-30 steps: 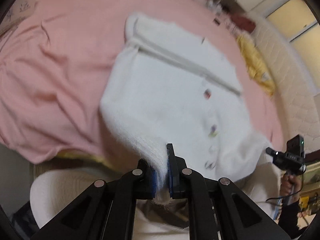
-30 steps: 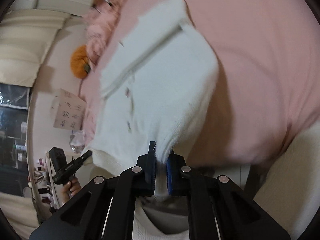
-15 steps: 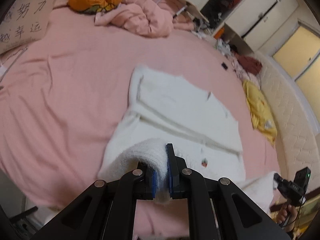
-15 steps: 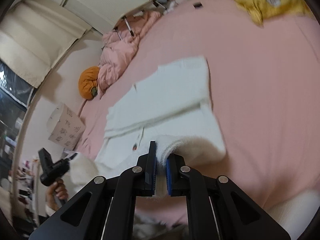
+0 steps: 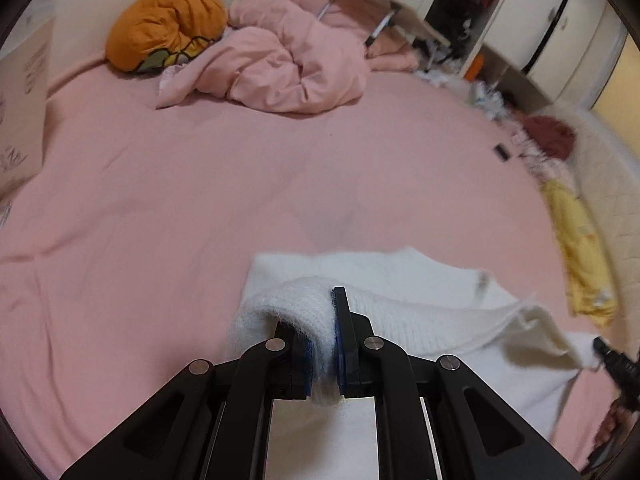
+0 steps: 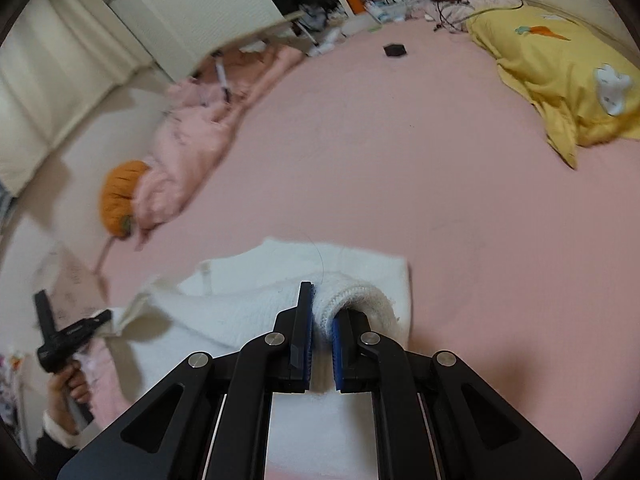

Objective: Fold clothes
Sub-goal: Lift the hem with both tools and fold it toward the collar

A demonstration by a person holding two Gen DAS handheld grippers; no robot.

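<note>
Left gripper [image 5: 323,344] is pinching a bunched fold of the white knit sweater [image 5: 400,280], jaws nearly closed on the fabric. Right gripper [image 6: 322,336] is clamping the opposite corner likewise. The sweater is lying doubled over near the bed's [image 5: 200,184] front edge. Farther back, a pink quilt [image 5: 280,68] and an orange cushion [image 5: 164,26] are sitting against the far edge; a yellow blanket [image 6: 560,64] is lying at the right edge.

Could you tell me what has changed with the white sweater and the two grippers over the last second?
Both grippers carried the hem of the white sweater forward, from hanging off the near bed edge to over its upper part, so the buttoned front is now covered. The left gripper and right gripper stayed shut on the knit throughout. The pink sheet, orange pillow and yellow bedding did not move.
</note>
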